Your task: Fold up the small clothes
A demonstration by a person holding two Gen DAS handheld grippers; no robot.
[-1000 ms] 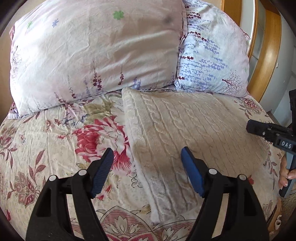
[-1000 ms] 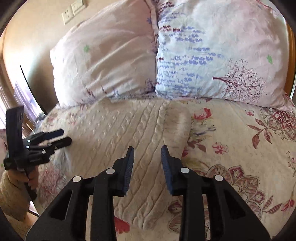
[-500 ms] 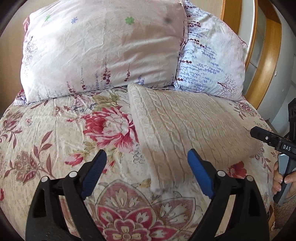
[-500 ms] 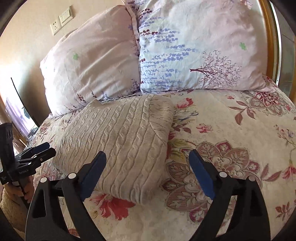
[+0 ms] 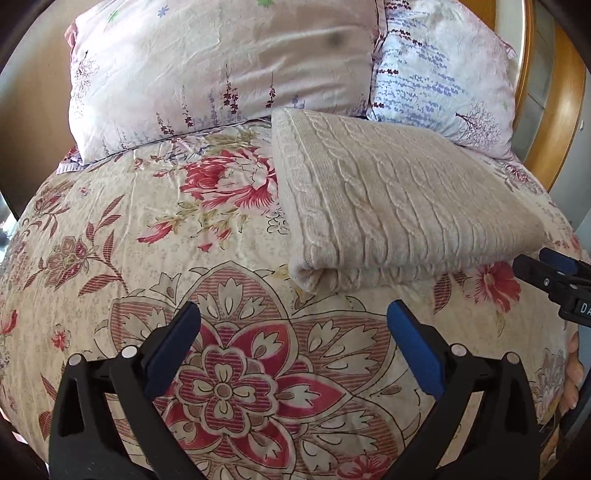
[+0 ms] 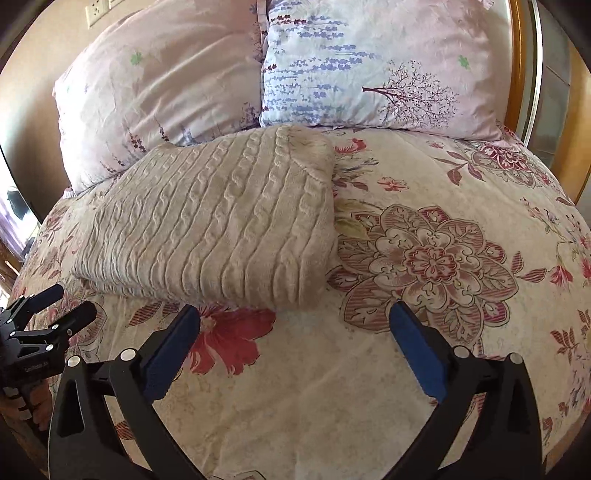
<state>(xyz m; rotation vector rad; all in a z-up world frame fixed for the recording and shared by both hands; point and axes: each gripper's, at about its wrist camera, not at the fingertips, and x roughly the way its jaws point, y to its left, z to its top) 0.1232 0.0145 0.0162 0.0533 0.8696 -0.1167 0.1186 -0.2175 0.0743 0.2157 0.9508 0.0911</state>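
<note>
A cream cable-knit sweater (image 5: 399,206) lies folded in a thick rectangle on the flowered bedspread (image 5: 147,229), just below the pillows. It also shows in the right wrist view (image 6: 221,221). My left gripper (image 5: 293,332) is open and empty, a little short of the sweater's near edge. My right gripper (image 6: 295,328) is open and empty, also just short of the near edge. The right gripper shows at the right edge of the left wrist view (image 5: 554,273), and the left gripper at the left edge of the right wrist view (image 6: 55,306).
Two floral pillows (image 6: 155,88) (image 6: 376,62) lean at the head of the bed, touching the sweater's far edge. A wooden headboard frame (image 5: 561,92) stands at the right. A wall socket (image 6: 94,13) is on the wall above.
Both grippers have pulled back from the sweater toward the foot of the bed. The right gripper went from nearly shut to wide open. The sweater lies folded and released.
</note>
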